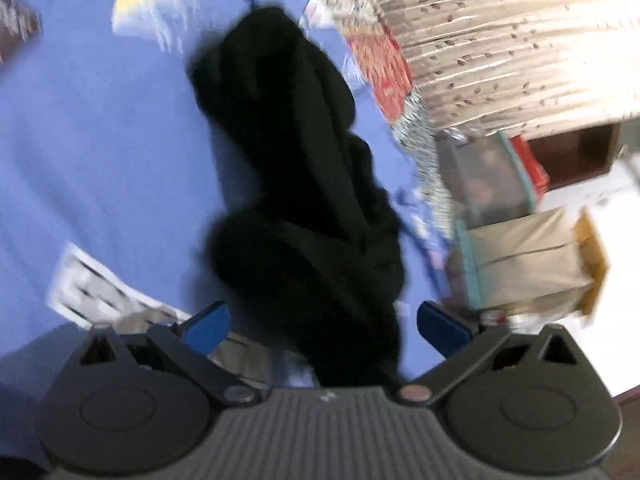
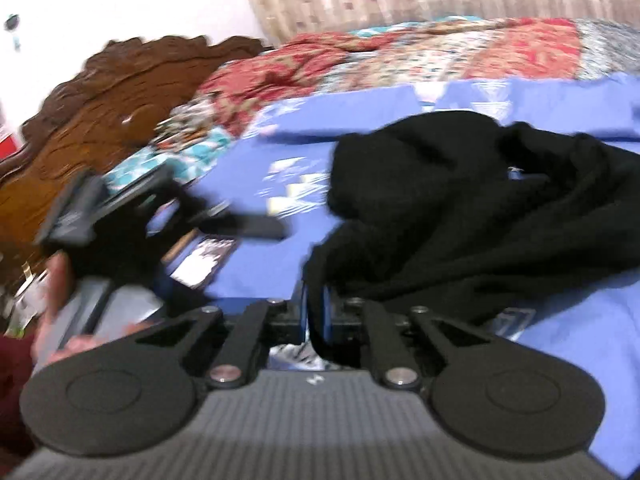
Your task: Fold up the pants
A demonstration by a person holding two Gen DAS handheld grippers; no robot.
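The black pants lie bunched in a long rumpled heap on the blue bedsheet. My left gripper is open, its blue pads either side of the near end of the heap, not closed on it. In the right wrist view the pants spread to the right, and my right gripper is shut on a fold of their near edge. The left gripper shows blurred at the left of that view, held in a hand.
A patterned quilt lies along the far side of the bed, with a carved wooden headboard at the left. Curtains, a storage box and a cardboard box stand beyond the bed edge. Both views are motion-blurred.
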